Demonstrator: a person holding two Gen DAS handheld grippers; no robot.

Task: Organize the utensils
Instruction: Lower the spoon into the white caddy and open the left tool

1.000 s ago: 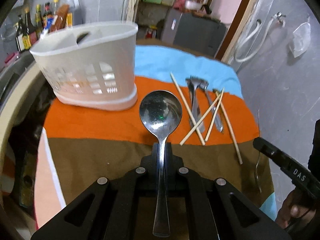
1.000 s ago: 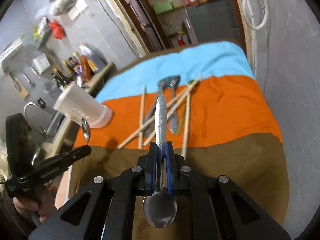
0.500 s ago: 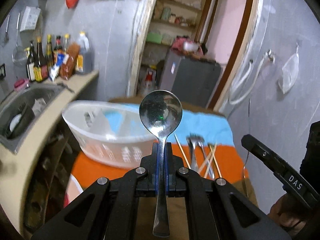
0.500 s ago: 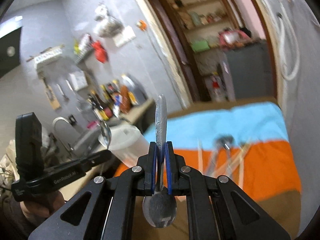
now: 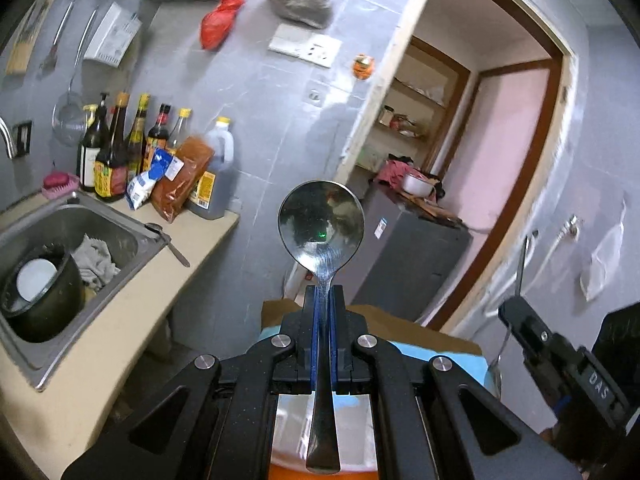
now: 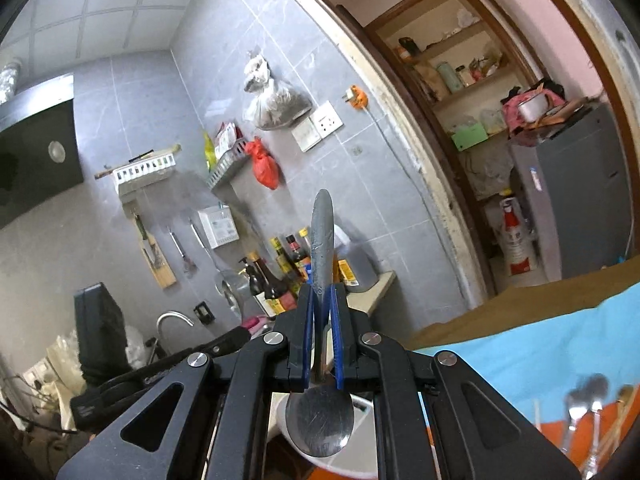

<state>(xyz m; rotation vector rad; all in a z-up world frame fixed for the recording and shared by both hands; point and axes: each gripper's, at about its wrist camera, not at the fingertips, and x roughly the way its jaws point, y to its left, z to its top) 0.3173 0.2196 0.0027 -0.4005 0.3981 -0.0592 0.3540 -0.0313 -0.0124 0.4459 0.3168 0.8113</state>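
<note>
Change, L view: a sec ago the cam looked down on the cloth w/ chopsticks and white basket; now it faces the tiled wall and doorway, only a strip of cloth left at the bottom.
Change, R view: same lift; utensil pile has slid to the bottom-right corner.
Left gripper [image 5: 322, 300]: clamped on the neck of a round steel spoon [image 5: 321, 224], bowl up and ahead, handle running back under the cam.
Right gripper [image 6: 322, 300]: blue pads pinch a second spoon's handle [image 6: 322, 236], handle tip ahead, bowl hanging near the lens.
White basket [image 6: 362, 406]: just below the R spoon's bowl, mostly hidden by the gripper body.
Left on cloth [image 6: 520, 360]: forks [image 6: 576, 416] and chopsticks [image 6: 618, 424], blurred, well apart from both grippers.
Surroundings: steel sink [image 5: 68, 240] w/ a dark pot [image 5: 40, 292] and rag; sauce bottles [image 5: 120, 152] on the counter; grey fridge [image 5: 416, 252] by the doorway.
In the way: each gripper's black frame blocks the lower view.
</note>
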